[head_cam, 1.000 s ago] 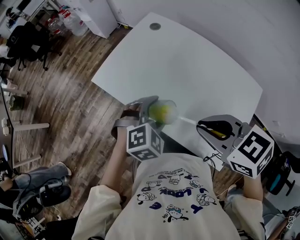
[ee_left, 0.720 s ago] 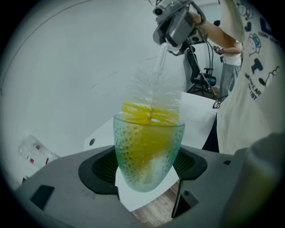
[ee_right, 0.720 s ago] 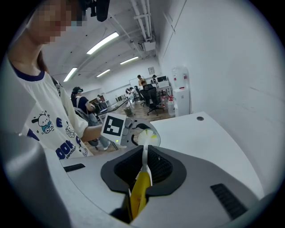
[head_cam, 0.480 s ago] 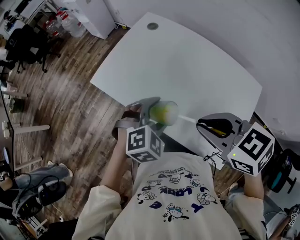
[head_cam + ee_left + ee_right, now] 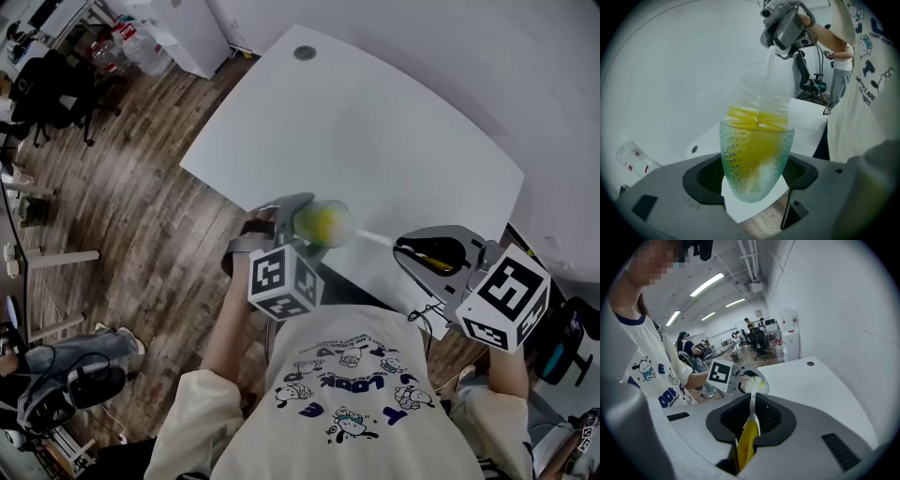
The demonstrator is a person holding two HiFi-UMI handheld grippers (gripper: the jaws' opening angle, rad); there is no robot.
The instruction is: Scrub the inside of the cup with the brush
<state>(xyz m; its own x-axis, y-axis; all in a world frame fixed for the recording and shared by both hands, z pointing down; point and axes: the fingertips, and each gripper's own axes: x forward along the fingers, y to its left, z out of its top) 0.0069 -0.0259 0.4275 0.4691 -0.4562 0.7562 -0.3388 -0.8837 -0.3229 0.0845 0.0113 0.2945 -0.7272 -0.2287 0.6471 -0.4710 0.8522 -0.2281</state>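
White desk [image 5: 394, 131] over a wood-plank floor [image 5: 141, 206], office clutter beyond. The left tongs [image 5: 757, 180] clamp the lower body of a clear dimpled cup [image 5: 757, 150], held in the air by the desk's near edge with its mouth turned toward the right tongs [image 5: 751, 420]; those are closed on the yellow handle of the brush [image 5: 761, 98], whose bristle head sits partly inside the cup's mouth. Cup looks rigid, light and smooth-walled, probably slippery and maybe breakable, so a firm hold low on the body suits it; brush looks light, soft-bristled with a thin whippy stem, best gripped on the handle.
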